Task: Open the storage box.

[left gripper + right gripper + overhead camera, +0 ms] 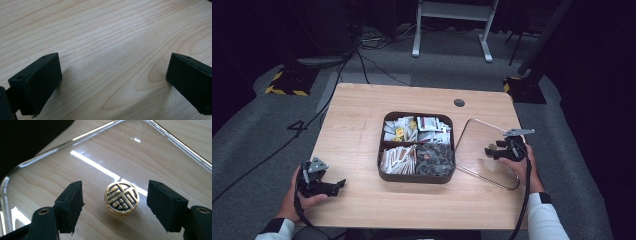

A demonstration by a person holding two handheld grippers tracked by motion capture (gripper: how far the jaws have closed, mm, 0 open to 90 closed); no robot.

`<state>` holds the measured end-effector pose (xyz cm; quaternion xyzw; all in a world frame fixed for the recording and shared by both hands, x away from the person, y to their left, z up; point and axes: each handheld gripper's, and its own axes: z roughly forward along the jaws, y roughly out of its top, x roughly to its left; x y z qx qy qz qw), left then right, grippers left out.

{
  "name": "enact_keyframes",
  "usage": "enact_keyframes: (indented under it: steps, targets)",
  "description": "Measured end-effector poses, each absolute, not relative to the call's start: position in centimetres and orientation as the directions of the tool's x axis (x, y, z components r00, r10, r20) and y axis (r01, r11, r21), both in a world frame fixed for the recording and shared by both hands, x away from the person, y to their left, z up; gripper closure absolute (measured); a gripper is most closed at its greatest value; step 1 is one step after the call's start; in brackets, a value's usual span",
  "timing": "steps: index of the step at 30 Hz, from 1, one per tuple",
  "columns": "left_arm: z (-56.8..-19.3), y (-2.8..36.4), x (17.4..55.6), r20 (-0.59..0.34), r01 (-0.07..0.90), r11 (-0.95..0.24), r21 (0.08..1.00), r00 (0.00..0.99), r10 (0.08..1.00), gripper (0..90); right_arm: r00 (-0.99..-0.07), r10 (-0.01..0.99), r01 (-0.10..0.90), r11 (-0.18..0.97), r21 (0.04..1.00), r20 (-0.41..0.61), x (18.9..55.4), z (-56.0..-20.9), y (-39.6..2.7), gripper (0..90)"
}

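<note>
Clear, stiff and slippery, the lid (pixel 105 152) lies flat on the table (pixel 357 125) at right of frame; its gold knob (pixel 121 198) is the handhold, between the released right claw (pixel 117 205); left claw (pixel 110 82) released

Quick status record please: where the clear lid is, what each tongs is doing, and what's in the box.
lid: clear lid lies flat on the table, right of the box
knob: gold and black knob on the lid, between the jaws, untouched
right tongs: right tongs open around the knob
left tongs: left tongs open over bare wood, nothing between the jaws
box: dark, uncovered, with compartments of packets
</note>
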<state>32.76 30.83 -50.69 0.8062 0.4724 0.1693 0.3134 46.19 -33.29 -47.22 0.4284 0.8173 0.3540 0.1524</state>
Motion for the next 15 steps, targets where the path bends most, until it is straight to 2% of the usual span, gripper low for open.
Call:
enact_keyframes:
  steps: [15]
  targets:
    - [-50.7, 30.9, 32.8, -0.023, 0.654, -0.359, 0.665, 0.499, 0.866, 0.4, -0.674, 0.738, 0.476, 0.415, 0.776, 0.019, 44.7, -44.3, -29.7, 30.2]
